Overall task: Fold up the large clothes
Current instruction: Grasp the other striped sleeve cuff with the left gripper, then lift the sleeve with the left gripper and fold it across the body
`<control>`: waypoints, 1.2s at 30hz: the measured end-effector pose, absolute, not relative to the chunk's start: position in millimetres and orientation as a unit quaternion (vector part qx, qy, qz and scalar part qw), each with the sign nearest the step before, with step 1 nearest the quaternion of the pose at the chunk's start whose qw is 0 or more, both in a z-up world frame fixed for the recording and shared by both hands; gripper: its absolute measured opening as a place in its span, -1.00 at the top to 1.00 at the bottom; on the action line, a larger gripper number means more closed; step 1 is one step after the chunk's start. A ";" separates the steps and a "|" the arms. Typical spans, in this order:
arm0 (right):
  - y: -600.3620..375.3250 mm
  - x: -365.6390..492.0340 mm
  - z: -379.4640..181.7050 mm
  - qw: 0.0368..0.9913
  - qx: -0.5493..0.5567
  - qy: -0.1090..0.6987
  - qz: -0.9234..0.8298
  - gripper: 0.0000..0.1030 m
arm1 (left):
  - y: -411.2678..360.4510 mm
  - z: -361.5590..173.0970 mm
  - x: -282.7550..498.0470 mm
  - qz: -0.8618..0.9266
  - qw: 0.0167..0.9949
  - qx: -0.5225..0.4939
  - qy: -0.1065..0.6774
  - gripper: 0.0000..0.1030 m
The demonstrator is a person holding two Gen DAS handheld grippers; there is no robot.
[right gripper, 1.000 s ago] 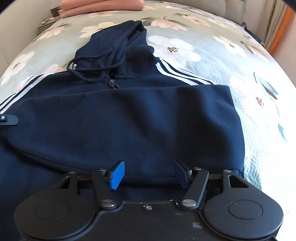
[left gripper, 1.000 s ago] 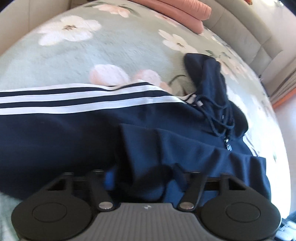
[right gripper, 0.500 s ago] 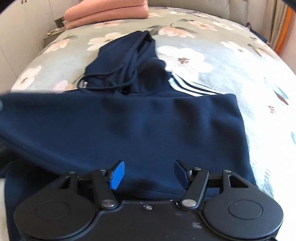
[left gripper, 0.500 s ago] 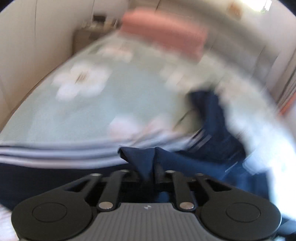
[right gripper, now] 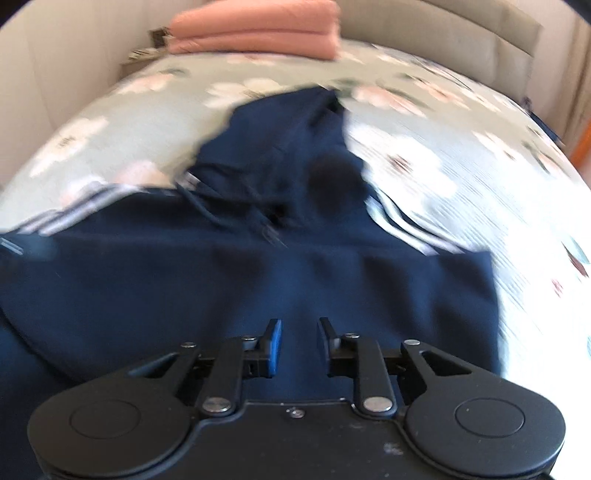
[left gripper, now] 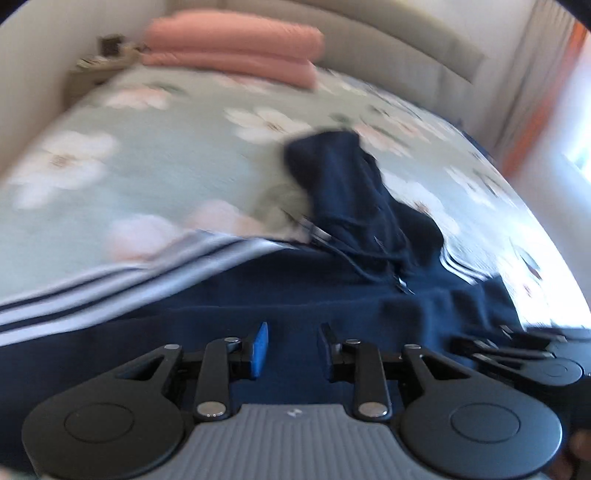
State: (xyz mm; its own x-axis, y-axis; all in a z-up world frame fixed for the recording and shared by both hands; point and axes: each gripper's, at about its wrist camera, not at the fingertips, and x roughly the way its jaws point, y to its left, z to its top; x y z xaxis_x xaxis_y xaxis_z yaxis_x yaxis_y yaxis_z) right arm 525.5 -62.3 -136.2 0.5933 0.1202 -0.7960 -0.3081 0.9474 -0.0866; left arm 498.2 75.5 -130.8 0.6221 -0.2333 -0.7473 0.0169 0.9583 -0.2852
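— Flowered bedspread covers a wide bed, with pink folded blankets stacked by the headboard. Where's the garment?

— Spread across the near part of the bed: a navy hoodie, hood pointing toward the blankets, one side apparently folded across the body already.

— And the tools?

— The right gripper hangs over the lower edge, fingers parted, nothing between them. The left gripper looks the same, likely poised to take the hem for another fold.
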 end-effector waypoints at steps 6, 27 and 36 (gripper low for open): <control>-50.8 553.6 -164.5 0.874 -0.113 0.459 0.117 0.52 | 71.9 -172.9 522.3 -0.021 0.890 -0.080 0.449 0.93; -132.3 499.5 -158.7 0.845 -0.072 0.529 -0.027 0.46 | 226.0 -134.0 388.7 0.149 0.844 -0.227 0.463 0.65; -82.5 482.6 -137.7 0.850 -0.077 0.517 0.060 0.27 | 338.1 -135.1 315.9 0.321 0.786 -0.359 0.388 -0.38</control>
